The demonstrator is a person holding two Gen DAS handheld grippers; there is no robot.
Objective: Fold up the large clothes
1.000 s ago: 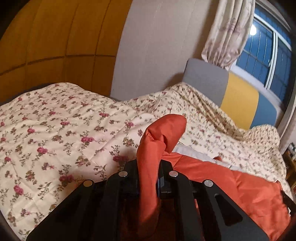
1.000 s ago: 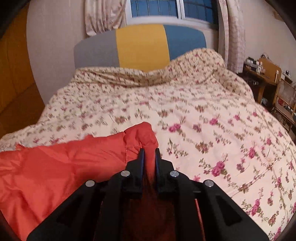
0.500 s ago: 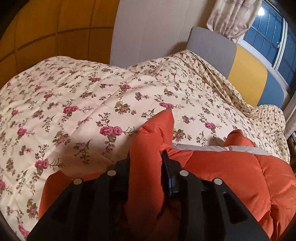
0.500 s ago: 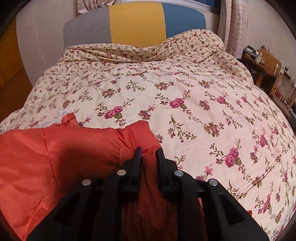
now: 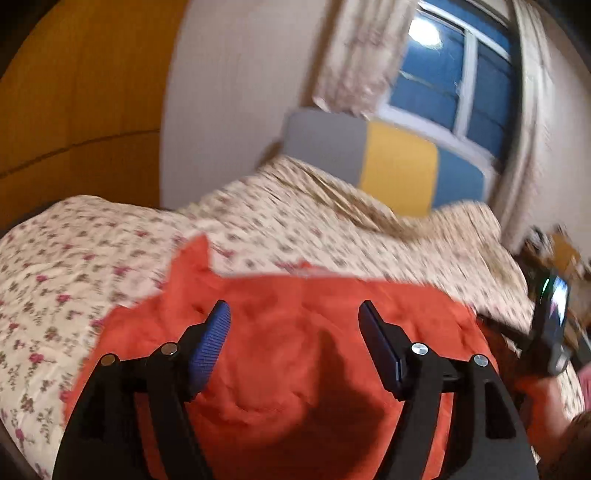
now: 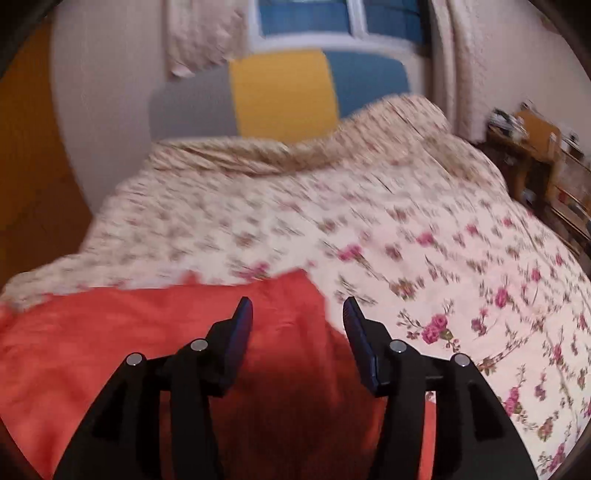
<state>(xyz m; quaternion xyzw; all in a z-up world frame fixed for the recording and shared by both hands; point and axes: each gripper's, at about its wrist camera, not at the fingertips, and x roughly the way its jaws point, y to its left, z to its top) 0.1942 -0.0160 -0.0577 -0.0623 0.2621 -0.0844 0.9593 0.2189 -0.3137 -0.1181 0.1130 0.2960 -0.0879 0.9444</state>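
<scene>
Both pairs of jaws stand wide apart with nothing between them. Under and ahead of the left gripper (image 5: 293,314) lies the orange jacket (image 5: 295,354), spread over the flowered quilt (image 5: 74,266); its cloth fills the gap between the jaws and runs out past both of them, and one peak of it sticks up beyond the left-hand jaw. Off past the right-hand jaw, at the edge of the left wrist view, the right gripper (image 5: 550,325) shows as a dark, blurred shape over the jacket's far side. From the right wrist, the right gripper (image 6: 297,314) hangs over a corner of the jacket (image 6: 147,332): the orange cloth lies under the left-hand jaw and in the gap, and its edge ends short of the right-hand jaw, where the quilt (image 6: 443,277) begins. Far ahead of both sets of jaws stand the headboard (image 6: 280,92) in grey, yellow and blue panels, the window (image 5: 450,81) and the curtains (image 6: 199,33). Both views are blurred.
</scene>
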